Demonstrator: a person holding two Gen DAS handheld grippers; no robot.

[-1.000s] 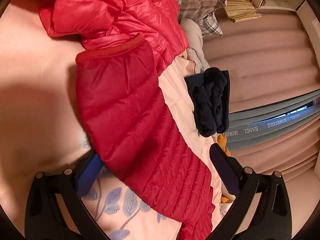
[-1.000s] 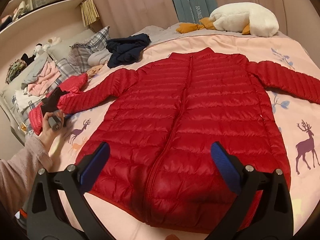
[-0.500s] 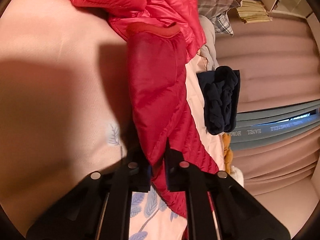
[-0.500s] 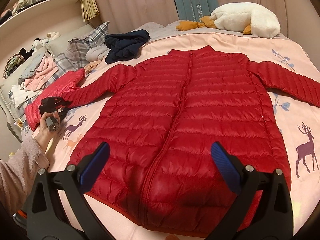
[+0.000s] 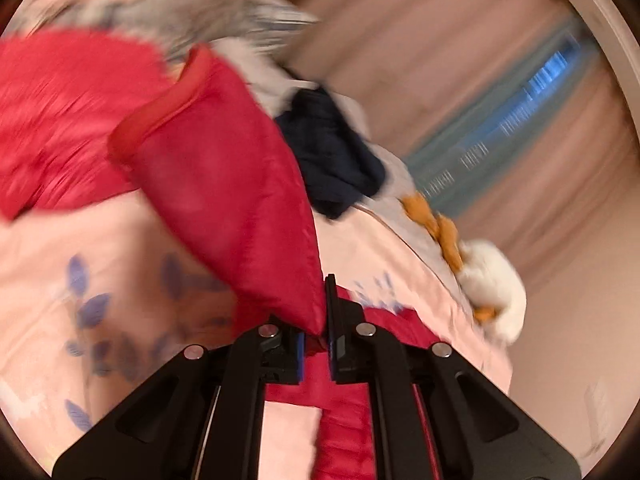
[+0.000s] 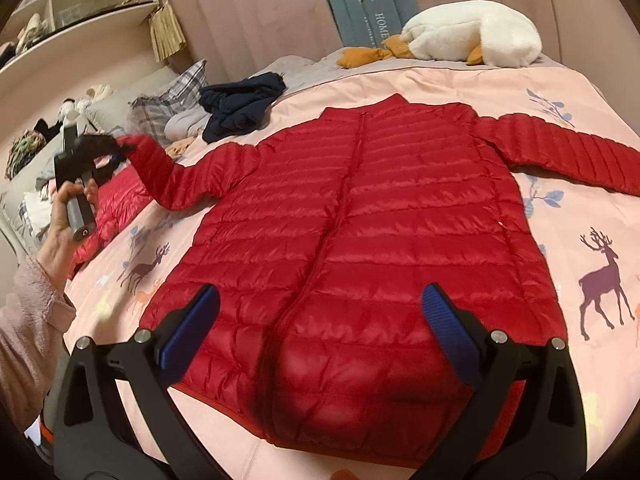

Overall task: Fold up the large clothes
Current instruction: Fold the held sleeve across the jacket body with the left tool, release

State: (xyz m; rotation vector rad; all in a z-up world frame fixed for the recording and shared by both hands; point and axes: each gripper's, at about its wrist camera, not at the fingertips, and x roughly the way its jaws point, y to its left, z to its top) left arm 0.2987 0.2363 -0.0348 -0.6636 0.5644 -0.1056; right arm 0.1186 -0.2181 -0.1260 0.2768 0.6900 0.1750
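Red sleeve (image 5: 224, 184): now lifted off the bed (image 6: 580, 128), pinched in the left gripper (image 5: 316, 344).
Right gripper (image 6: 320, 320): jaws spread, holding nothing.
Jacket (image 6: 360, 240): sleeve fold starting.

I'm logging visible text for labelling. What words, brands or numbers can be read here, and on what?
"HANEL" and "HOME": white print on the blue-grey curtain band, right wrist view; "HOME" runs on, hidden.
The same band in the left wrist view: lettering blurred, unreadable.
Red down jacket: no text visible.

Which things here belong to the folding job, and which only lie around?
Job: red puffer jacket; its sleeve, clamped in the left hand-held gripper; right hand-held gripper, open.

Lying about: navy garment; plush goose; plaid pillow.
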